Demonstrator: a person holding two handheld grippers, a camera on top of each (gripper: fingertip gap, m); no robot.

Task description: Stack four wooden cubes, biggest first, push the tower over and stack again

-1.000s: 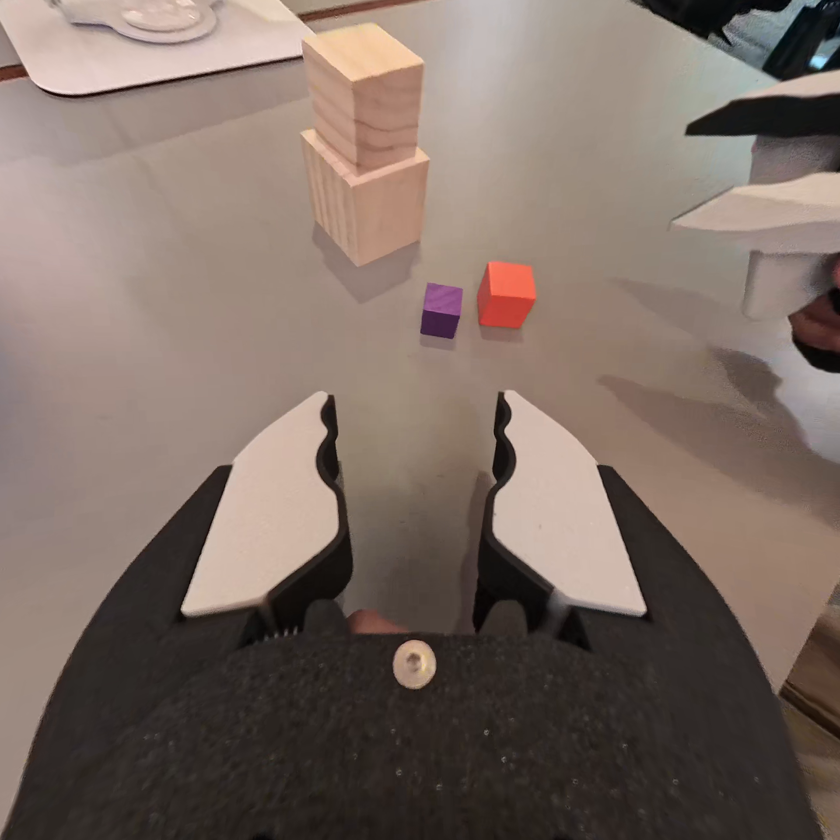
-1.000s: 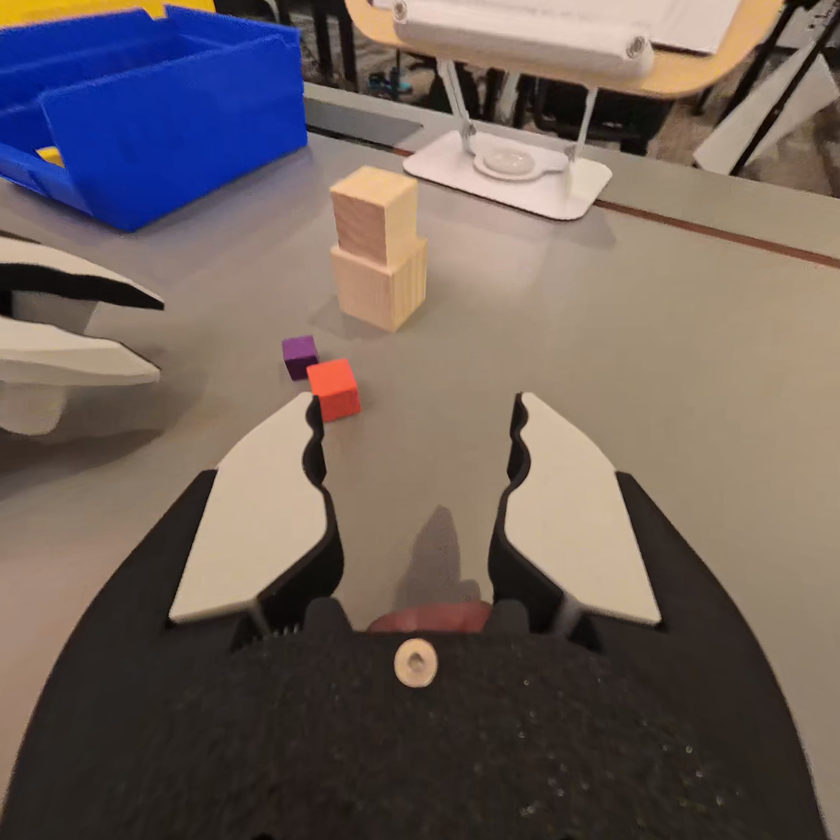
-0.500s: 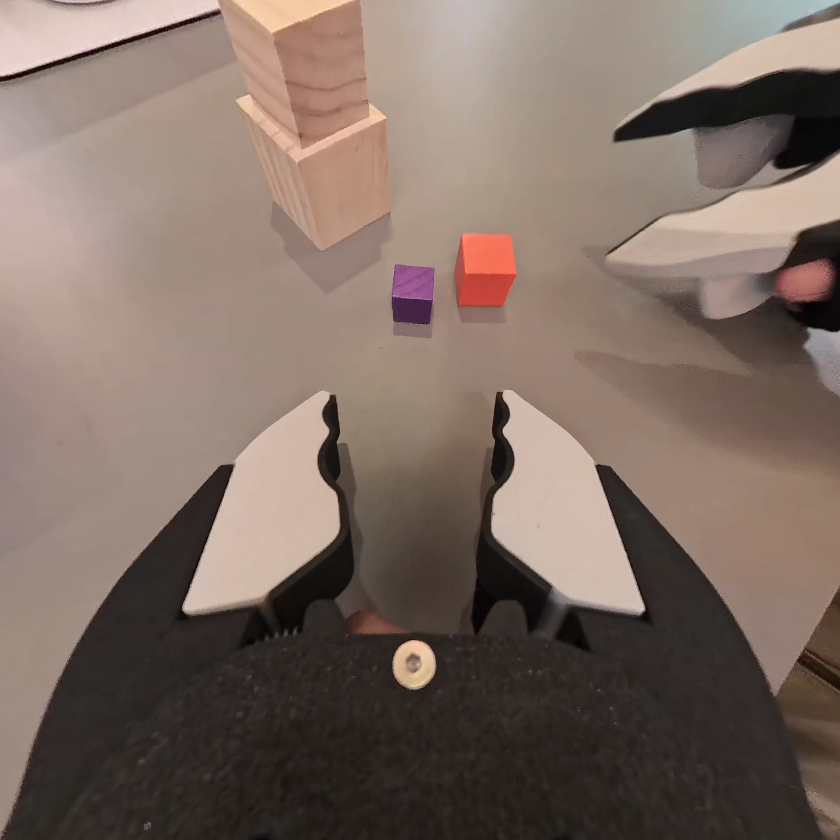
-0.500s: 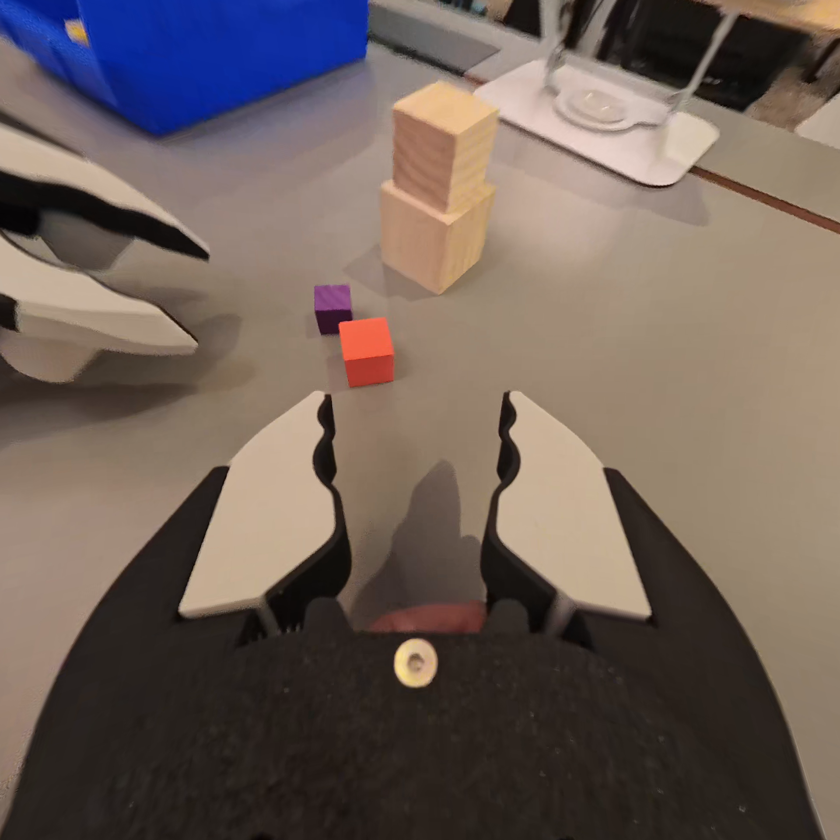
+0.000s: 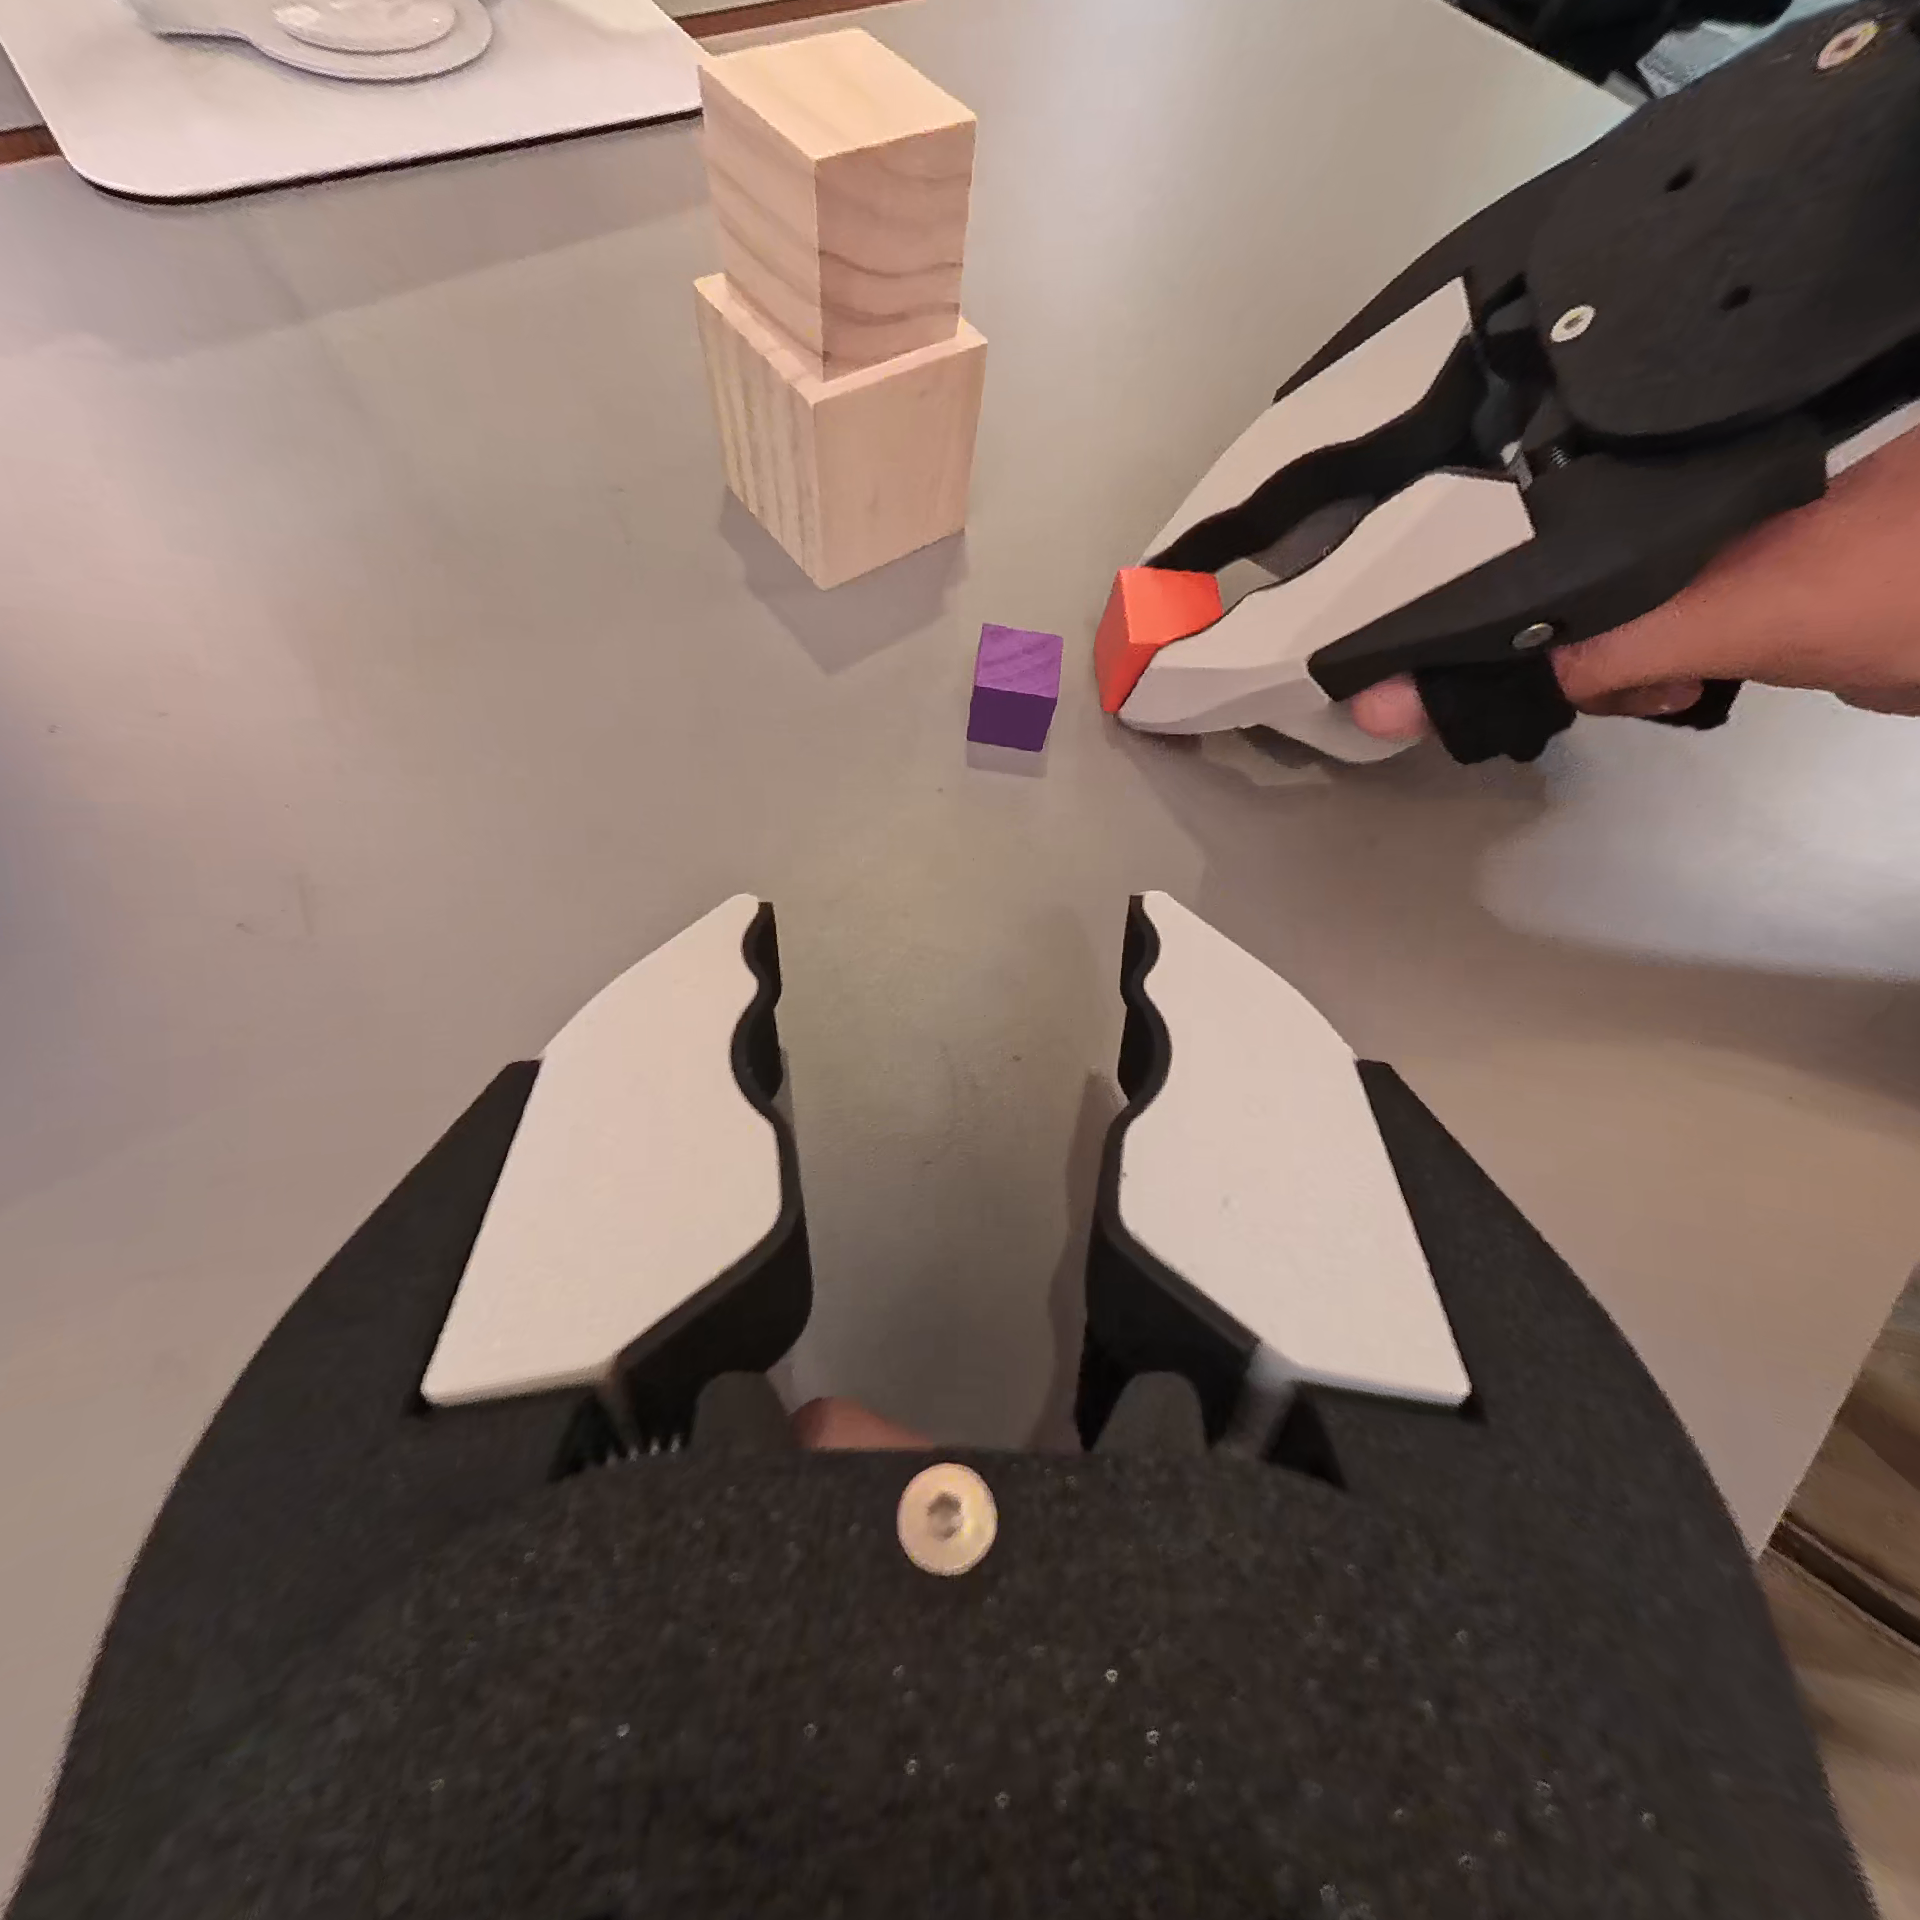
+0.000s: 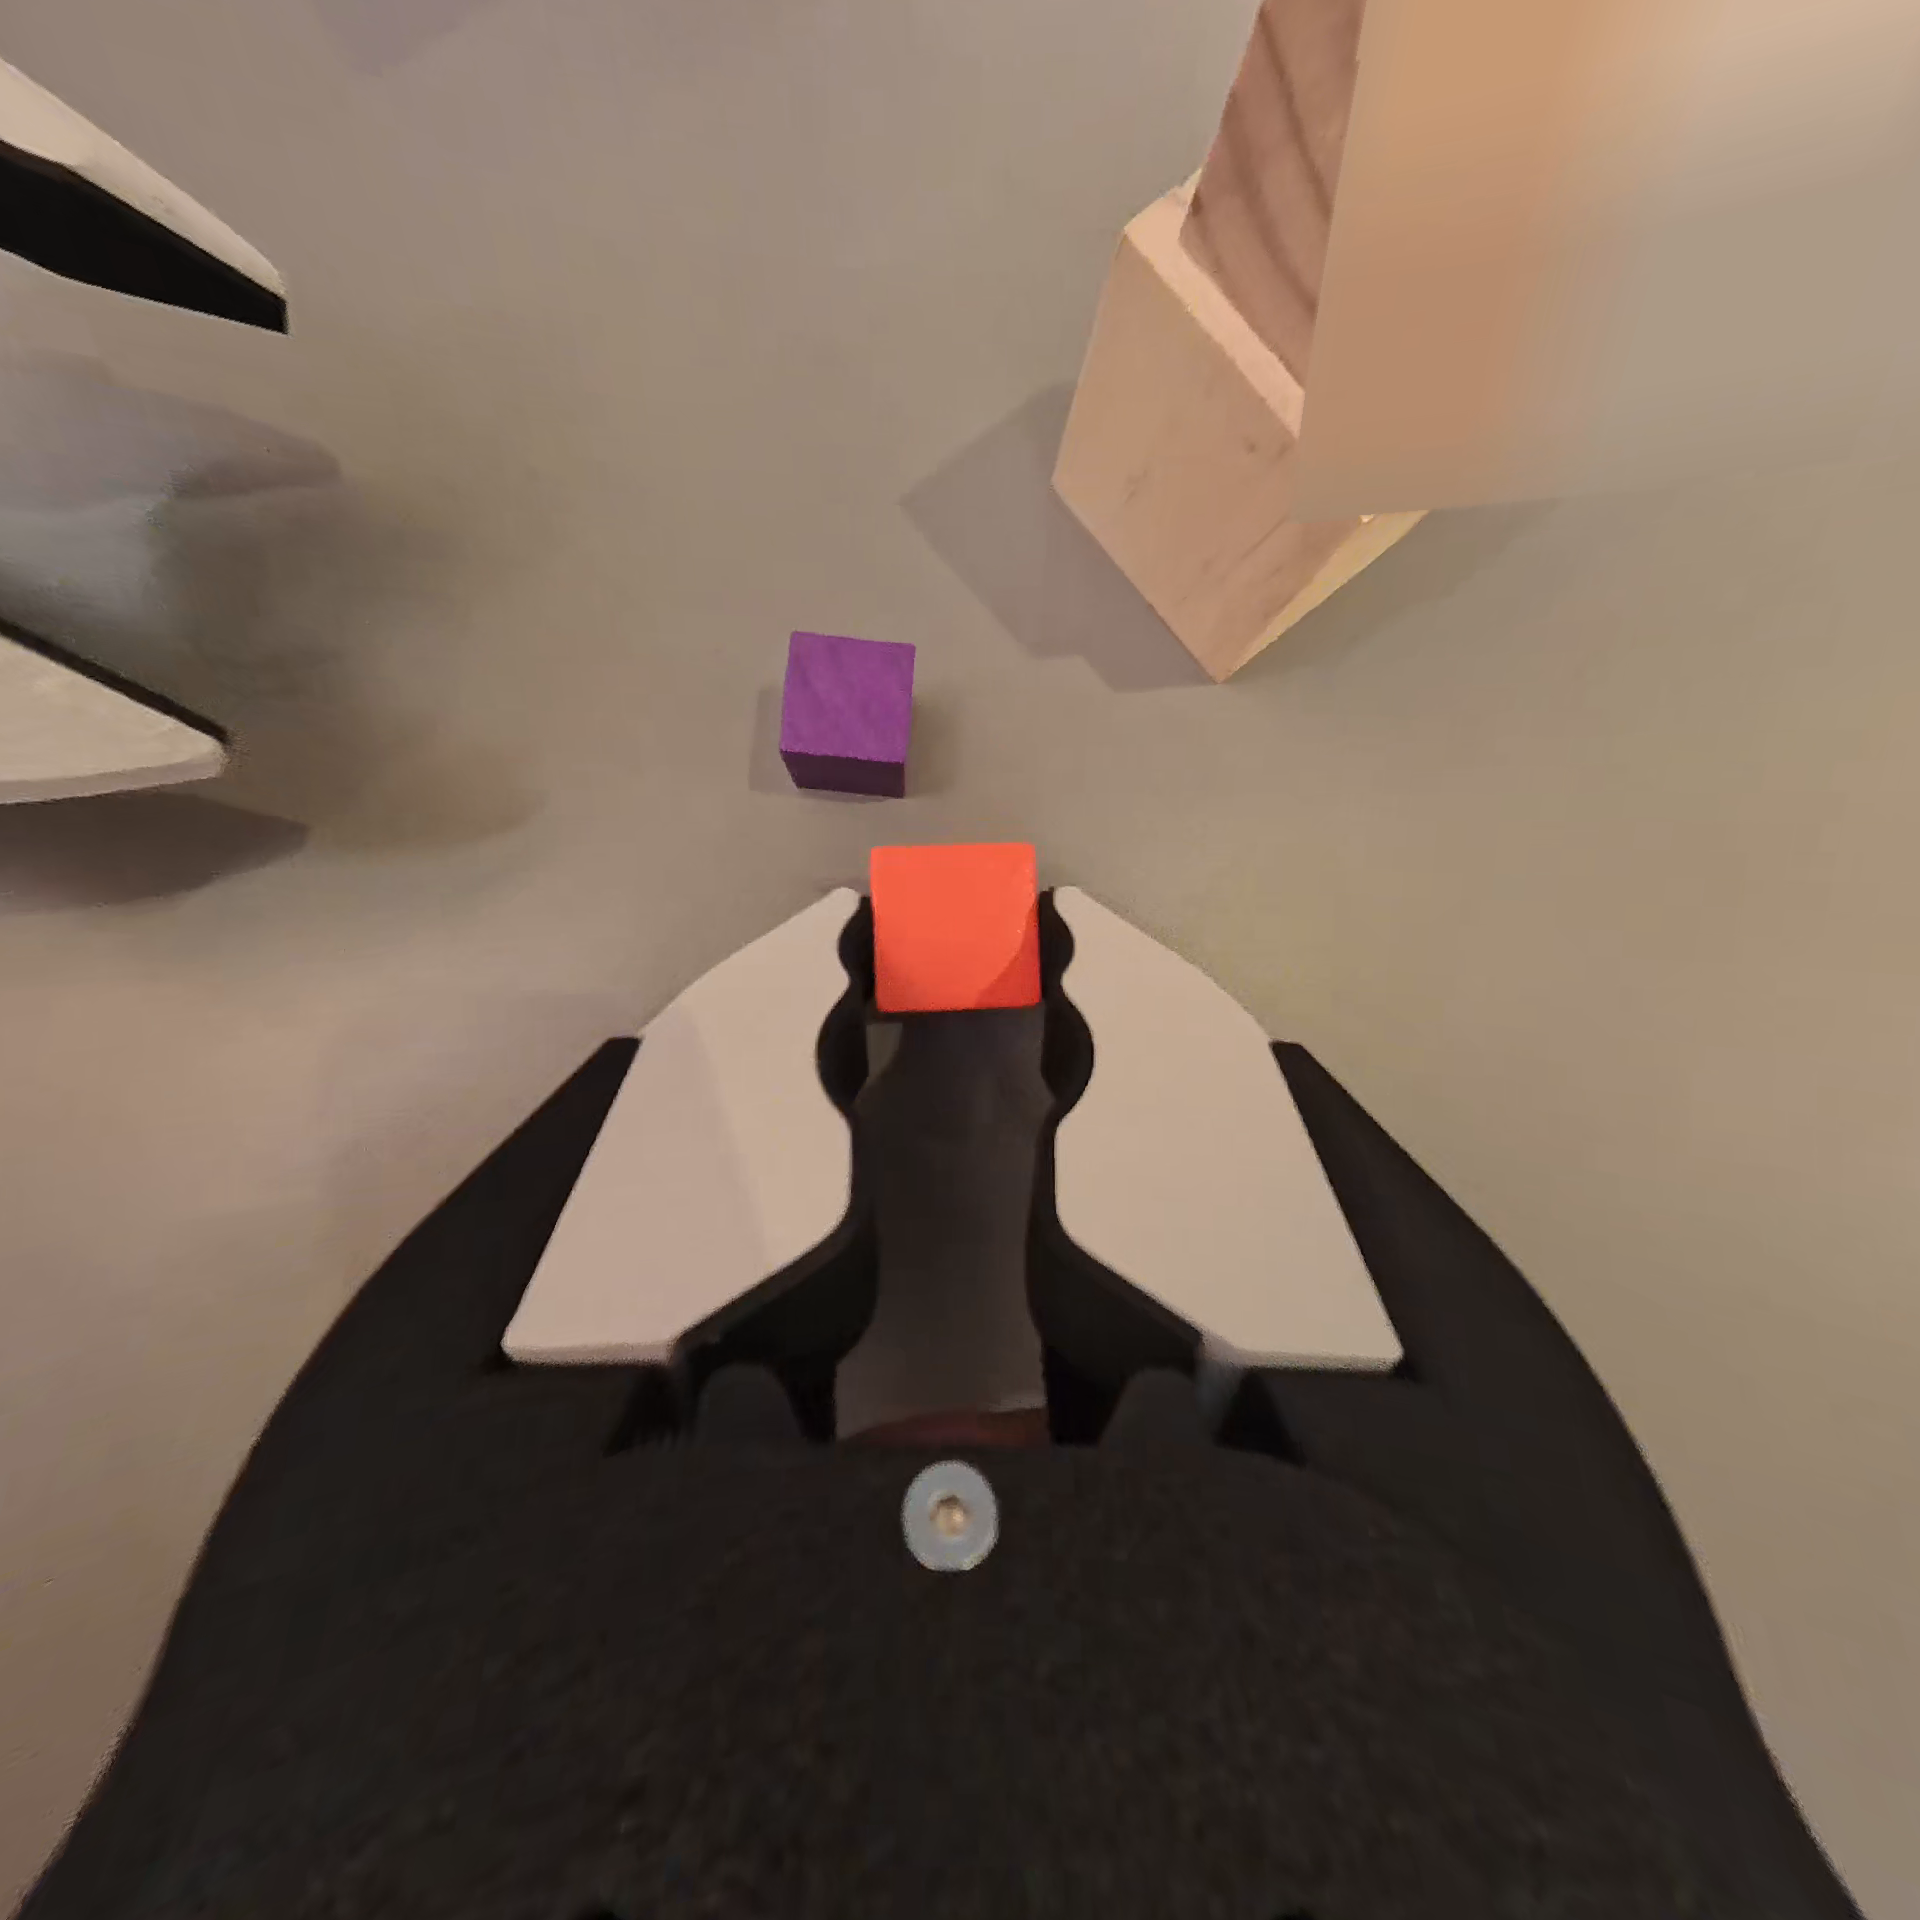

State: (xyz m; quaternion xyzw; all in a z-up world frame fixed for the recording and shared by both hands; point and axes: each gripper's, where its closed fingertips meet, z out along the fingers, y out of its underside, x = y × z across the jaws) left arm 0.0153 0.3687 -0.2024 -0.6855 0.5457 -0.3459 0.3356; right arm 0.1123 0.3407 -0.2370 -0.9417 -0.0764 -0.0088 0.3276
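Observation:
Two plain wooden cubes stand stacked on the grey table, the smaller point(image 5: 842, 187) on the bigger point(image 5: 862, 447); the stack also shows in the right wrist view point(image 6: 1195, 457). A small purple cube point(image 5: 1015, 698) point(image 6: 847, 712) lies in front of it. My right gripper point(image 6: 954, 904) point(image 5: 1153, 644) is shut on the orange cube point(image 6: 954, 925) point(image 5: 1153, 623) at table level, just right of the purple cube. My left gripper point(image 5: 948, 914) is open and empty, short of the purple cube; its fingers point(image 6: 135, 249) show at the left of the right wrist view.
A white flat stand base point(image 5: 343, 94) lies at the far edge behind the stack. The table's right edge point(image 5: 1849, 1320) runs close to my left gripper. A hand point(image 5: 1745, 623) holds the right gripper.
My right gripper has come down to the table and shut on the orange cube. My left gripper stays open, its view shifted slightly back. The stack and purple cube have not moved.

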